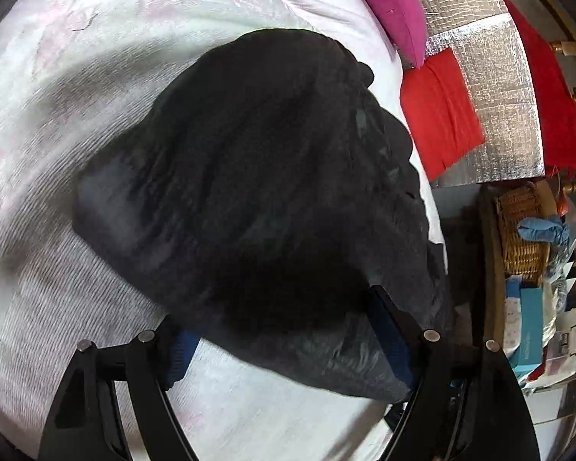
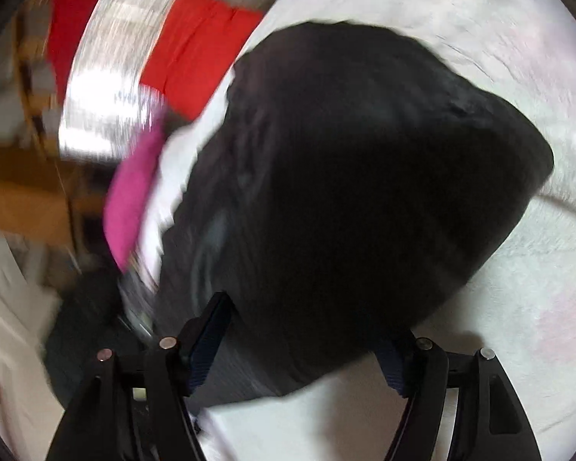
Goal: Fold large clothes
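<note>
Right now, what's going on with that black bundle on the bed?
A person is working the folded black garment on the white bedsheet with both handheld grippers. The left gripper and right gripper each straddle a thick end of it, jaws wide. Whether the pads press it is unclear. Red and magenta clothes lie alongside.

Left claw point(image 1: 284, 330), right claw point(image 2: 303, 330): agape.

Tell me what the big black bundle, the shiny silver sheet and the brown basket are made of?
Black bundle: looks like soft, matte cloth, judging by its folds and wrinkles; the exact fabric is unclear.
Silver sheet: seems a foil-like, reflective material with a quilted grid pattern that glints.
Basket: appears woven wicker or cane, tan, with visible crossing strands.
</note>
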Demonstrator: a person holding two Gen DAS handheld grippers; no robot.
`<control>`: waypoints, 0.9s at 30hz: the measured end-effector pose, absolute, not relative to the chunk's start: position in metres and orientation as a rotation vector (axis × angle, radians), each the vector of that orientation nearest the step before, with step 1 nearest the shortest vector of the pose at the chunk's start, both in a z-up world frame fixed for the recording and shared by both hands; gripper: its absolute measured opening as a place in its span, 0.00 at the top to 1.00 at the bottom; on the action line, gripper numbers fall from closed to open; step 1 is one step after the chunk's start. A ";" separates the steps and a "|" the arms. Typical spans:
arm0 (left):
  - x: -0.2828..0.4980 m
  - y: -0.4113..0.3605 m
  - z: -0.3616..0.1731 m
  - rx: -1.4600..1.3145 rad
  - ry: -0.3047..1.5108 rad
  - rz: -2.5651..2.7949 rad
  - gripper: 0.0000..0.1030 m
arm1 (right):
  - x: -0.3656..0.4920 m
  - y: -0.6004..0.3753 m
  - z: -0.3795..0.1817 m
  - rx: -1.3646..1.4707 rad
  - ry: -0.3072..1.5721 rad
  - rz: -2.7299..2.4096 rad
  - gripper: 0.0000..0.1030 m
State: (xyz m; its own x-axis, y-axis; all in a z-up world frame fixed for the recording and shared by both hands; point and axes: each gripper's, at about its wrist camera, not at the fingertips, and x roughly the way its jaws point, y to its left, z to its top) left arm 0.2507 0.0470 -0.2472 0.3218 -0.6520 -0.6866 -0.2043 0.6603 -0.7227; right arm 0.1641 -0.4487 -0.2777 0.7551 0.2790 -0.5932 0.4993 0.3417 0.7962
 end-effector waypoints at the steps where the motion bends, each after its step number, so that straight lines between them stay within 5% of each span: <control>1: 0.253 0.049 -0.248 -0.862 1.237 -0.353 0.20 | 0.162 -0.451 -0.283 1.304 0.717 -0.192 0.28; 4: 0.259 0.049 -0.252 -0.877 1.239 -0.364 0.22 | 0.158 -0.442 -0.280 1.314 0.668 -0.284 0.31; 10: 0.259 0.045 -0.241 -0.772 1.180 -0.370 0.54 | 0.173 -0.406 -0.241 1.014 0.743 -0.482 0.58; 15: 0.250 0.048 -0.222 -0.705 1.109 -0.415 0.66 | 0.179 -0.391 -0.207 0.891 0.733 -0.494 0.64; 19: 0.249 0.049 -0.226 -0.687 1.138 -0.424 0.65 | 0.169 -0.390 -0.207 0.889 0.697 -0.487 0.64; 22: 0.257 0.044 -0.246 -0.702 1.217 -0.393 0.46 | 0.164 -0.395 -0.236 0.920 0.768 -0.495 0.63; 24: 0.257 0.051 -0.250 -0.744 1.231 -0.398 0.40 | 0.163 -0.399 -0.246 0.954 0.767 -0.473 0.53; 25: 0.257 0.052 -0.249 -0.751 1.241 -0.399 0.38 | 0.160 -0.403 -0.249 0.996 0.771 -0.463 0.39; 27: 0.255 0.062 -0.246 -0.758 1.247 -0.381 0.33 | 0.155 -0.416 -0.253 1.084 0.792 -0.437 0.35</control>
